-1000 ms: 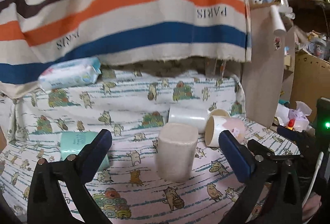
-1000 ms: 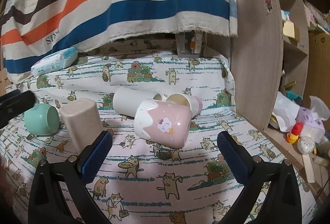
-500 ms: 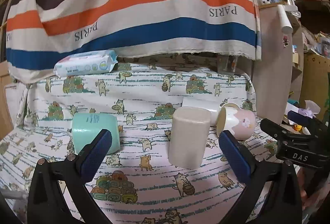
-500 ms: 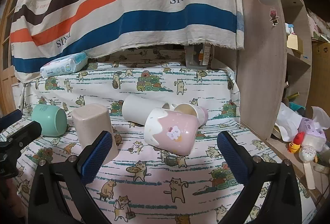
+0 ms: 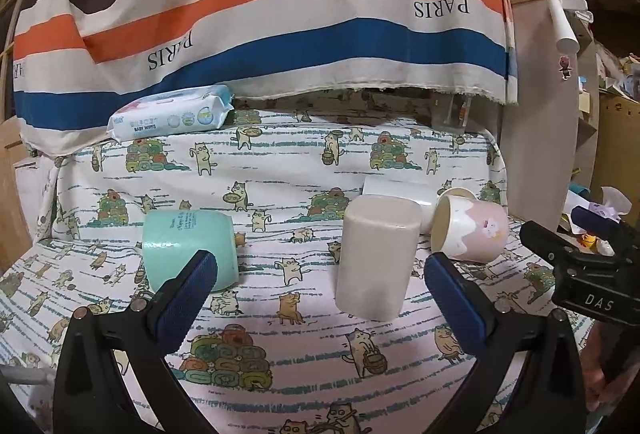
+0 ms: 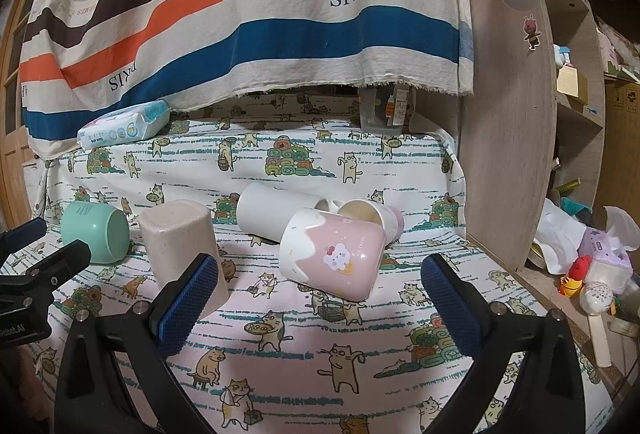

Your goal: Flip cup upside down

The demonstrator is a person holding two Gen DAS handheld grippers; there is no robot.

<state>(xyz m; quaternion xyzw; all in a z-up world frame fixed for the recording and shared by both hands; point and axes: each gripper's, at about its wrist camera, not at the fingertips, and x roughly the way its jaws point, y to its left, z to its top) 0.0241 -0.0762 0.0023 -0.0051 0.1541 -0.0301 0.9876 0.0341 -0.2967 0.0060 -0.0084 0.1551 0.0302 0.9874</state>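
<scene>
A beige cup stands upside down on the cat-print cloth; it also shows in the right wrist view. A teal cup lies on its side to its left. A white cup and a pink-and-white cup lie on their sides to its right, with another pale cup behind. My left gripper is open and empty, short of the beige cup. My right gripper is open and empty, in front of the pink cup.
A pack of baby wipes lies at the back left under a striped hanging cloth. A wooden shelf panel bounds the right side, with tissues and toys beyond the edge.
Both grippers have drawn back and risen, so the cups look smaller and farther. The left view has swung right, bringing the teal cup fully into view. The cups have not moved.
</scene>
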